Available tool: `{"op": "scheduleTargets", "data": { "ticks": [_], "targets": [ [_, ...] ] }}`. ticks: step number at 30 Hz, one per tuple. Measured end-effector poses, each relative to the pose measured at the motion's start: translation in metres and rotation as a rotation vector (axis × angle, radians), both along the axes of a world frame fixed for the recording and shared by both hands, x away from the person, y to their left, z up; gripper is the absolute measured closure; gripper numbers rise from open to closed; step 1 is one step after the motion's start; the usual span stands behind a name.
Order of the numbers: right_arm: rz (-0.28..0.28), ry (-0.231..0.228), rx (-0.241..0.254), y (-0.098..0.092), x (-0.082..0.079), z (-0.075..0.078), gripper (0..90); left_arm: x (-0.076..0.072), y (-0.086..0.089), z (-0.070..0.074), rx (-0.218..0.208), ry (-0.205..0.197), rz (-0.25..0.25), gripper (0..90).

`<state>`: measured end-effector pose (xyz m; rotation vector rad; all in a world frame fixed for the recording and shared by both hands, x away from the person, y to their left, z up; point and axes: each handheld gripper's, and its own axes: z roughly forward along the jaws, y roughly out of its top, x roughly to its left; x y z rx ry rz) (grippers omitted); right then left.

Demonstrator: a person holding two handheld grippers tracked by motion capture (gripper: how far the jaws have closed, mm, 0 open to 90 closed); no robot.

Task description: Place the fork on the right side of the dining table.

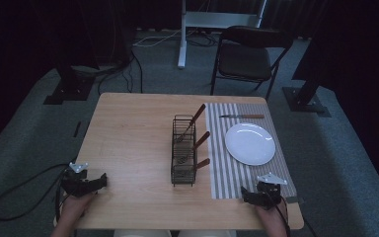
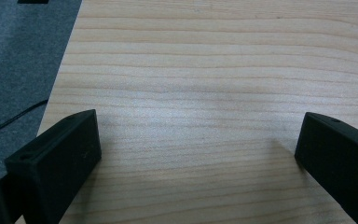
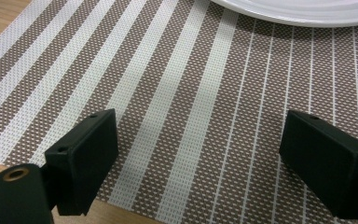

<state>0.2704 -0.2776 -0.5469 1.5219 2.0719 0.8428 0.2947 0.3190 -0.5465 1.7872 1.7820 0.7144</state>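
Note:
A black wire caddy (image 1: 183, 153) stands mid-table and holds three wooden-handled utensils (image 1: 196, 114). To its right lies a striped placemat (image 1: 237, 175) with a white plate (image 1: 250, 143) on it and a knife (image 1: 242, 116) beyond the plate. My left gripper (image 1: 98, 181) rests open at the table's near left corner, over bare wood (image 2: 200, 70), jaws wide apart and empty (image 2: 198, 135). Open as well, my right gripper (image 1: 247, 194) sits at the placemat's near edge (image 3: 182, 70); nothing is between its jaws (image 3: 198, 135), and the plate rim (image 3: 298, 14) is just ahead.
The wooden table (image 1: 133, 133) has open room on its left half. A folding chair (image 1: 246, 54) stands beyond the far edge, with a stand's white post (image 1: 182, 34) and cables on the grey carpet. A cable (image 1: 19, 192) trails from the left gripper.

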Motion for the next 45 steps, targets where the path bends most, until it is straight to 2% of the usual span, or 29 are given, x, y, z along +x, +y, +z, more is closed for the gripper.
{"op": "scheduleTargets", "data": {
  "ticks": [7,21,26,28,39,45],
  "targets": [
    [0.021,0.022,-0.009,-0.001,0.001,0.002,11.0,0.000,0.000,0.000,0.000,0.000,0.000,0.6],
    [0.030,0.030,-0.014,-0.001,-0.002,0.003,11.1,0.000,0.000,0.000,0.000,0.000,0.000,0.5],
    [0.036,0.054,-0.021,0.002,-0.001,0.005,11.0,0.000,0.000,0.000,0.000,0.000,0.000,0.5],
    [0.046,0.065,0.012,0.002,0.000,0.007,11.9,0.000,0.000,0.000,0.000,0.000,0.000,0.5],
    [0.121,0.044,0.047,0.016,0.000,0.022,13.5,0.000,0.000,0.000,0.000,0.000,0.000,0.5],
    [0.126,0.027,0.057,0.019,0.001,0.027,13.5,0.000,0.000,0.000,0.000,0.000,0.000,0.5]
  ]
}}
